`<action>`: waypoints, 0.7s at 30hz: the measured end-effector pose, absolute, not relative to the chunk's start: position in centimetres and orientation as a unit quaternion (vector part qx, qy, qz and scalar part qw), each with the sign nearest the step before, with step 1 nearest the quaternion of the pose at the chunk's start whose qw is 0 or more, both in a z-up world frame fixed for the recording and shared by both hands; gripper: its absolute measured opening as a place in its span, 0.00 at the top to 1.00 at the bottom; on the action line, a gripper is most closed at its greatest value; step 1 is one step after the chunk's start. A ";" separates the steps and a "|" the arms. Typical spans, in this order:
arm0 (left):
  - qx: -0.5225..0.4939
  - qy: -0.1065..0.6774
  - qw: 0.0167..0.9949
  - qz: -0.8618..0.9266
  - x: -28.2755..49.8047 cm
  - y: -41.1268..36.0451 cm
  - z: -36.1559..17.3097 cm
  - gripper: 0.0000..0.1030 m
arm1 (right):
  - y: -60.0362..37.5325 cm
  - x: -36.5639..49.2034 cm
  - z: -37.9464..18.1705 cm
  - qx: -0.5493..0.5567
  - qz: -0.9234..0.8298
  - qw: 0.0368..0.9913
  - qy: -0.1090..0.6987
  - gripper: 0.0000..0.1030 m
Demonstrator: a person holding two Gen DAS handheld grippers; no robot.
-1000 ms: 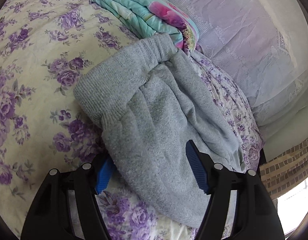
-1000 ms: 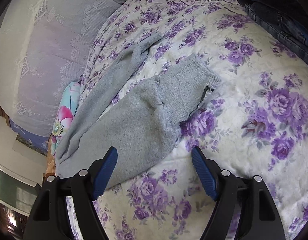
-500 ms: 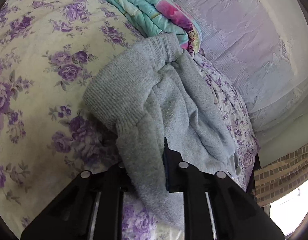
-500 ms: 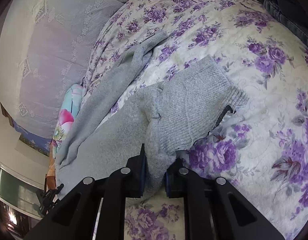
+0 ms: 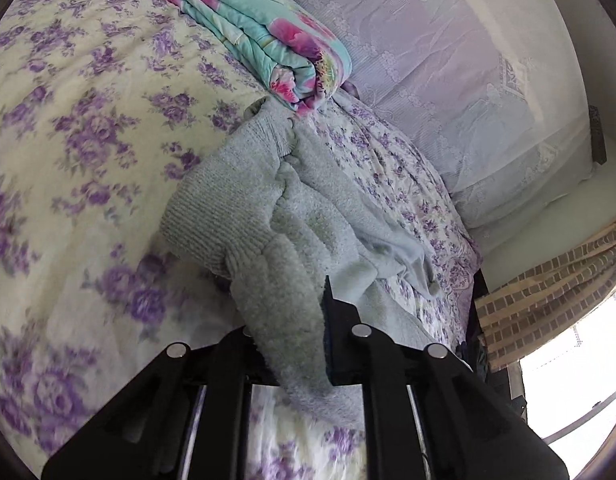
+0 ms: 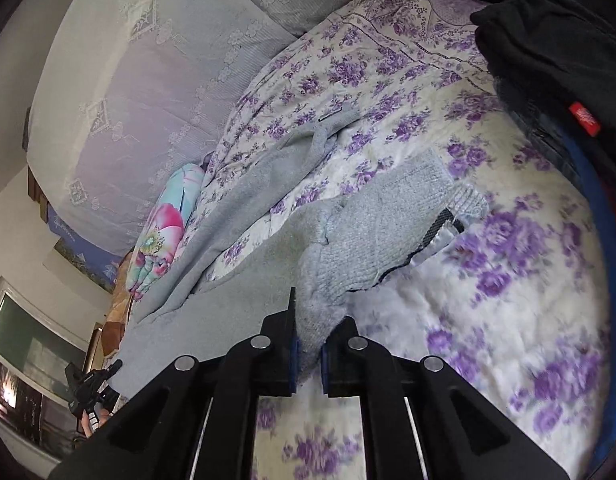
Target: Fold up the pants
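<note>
Grey fleece pants [image 5: 264,216] lie on a bed with a purple-flowered sheet [image 5: 88,128]. My left gripper [image 5: 288,344] is shut on a bunched edge of the pants near the ribbed waistband and lifts it off the sheet. In the right wrist view the pants [image 6: 371,216] stretch away with one leg trailing toward the pillows. My right gripper [image 6: 308,344] is shut on the pants' edge next to the ribbed cuff, raised a little above the sheet.
A folded teal and pink floral quilt [image 5: 264,36] lies beside the pants; it also shows in the right wrist view [image 6: 164,228]. Lace-covered pillows [image 5: 447,80] line the bed's far side. Dark clothes [image 6: 555,52] are piled at the right.
Both grippers went from open around the pants to shut on them. Both have since lifted the gripped fabric up off the sheet.
</note>
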State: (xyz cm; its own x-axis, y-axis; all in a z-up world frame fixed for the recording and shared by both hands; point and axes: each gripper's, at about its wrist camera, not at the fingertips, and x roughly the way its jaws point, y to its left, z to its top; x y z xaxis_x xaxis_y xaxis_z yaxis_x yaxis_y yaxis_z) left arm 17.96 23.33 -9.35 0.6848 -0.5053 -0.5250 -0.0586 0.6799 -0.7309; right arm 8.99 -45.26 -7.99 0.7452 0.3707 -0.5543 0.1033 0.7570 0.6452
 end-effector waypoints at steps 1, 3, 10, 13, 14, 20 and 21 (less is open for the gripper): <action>-0.374 0.377 0.837 -0.135 16.7 23.3 -9.6 0.90 | -45.4 7.8 -8.2 0.338 0.078 0.870 0.350 0.92; -0.366 0.379 0.840 -0.133 14.2 23.3 -9.9 0.90 | -45.4 5.9 -8.6 0.331 0.078 0.870 0.357 0.92; -0.397 0.385 0.824 -0.124 9.6 23.8 -13.8 0.83 | -46.1 4.7 -12.0 0.346 0.064 0.852 0.388 0.89; -0.411 0.376 0.821 -0.123 8.9 24.5 -14.0 0.80 | -46.6 4.4 -13.1 0.357 0.052 0.844 0.396 0.77; -0.405 0.370 0.829 -0.114 8.5 24.8 -13.3 0.78 | -46.9 4.1 -13.0 0.356 0.052 0.845 0.396 0.76; -0.366 0.312 0.876 -0.038 7.4 28.1 -8.7 0.41 | -48.8 2.3 -11.3 0.334 0.013 0.859 0.389 0.57; -0.363 0.314 0.877 -0.037 8.2 28.4 -8.2 0.42 | -48.9 2.2 -10.7 0.326 0.003 0.862 0.388 0.56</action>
State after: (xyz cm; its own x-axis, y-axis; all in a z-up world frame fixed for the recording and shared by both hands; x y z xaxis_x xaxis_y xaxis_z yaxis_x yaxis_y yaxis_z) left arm 8.15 28.44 -8.24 0.7999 -0.2931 -0.5238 -0.1628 0.7339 -0.6594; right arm 2.16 -48.91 -10.75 0.6994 0.2588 -0.6663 0.2471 0.7871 0.5651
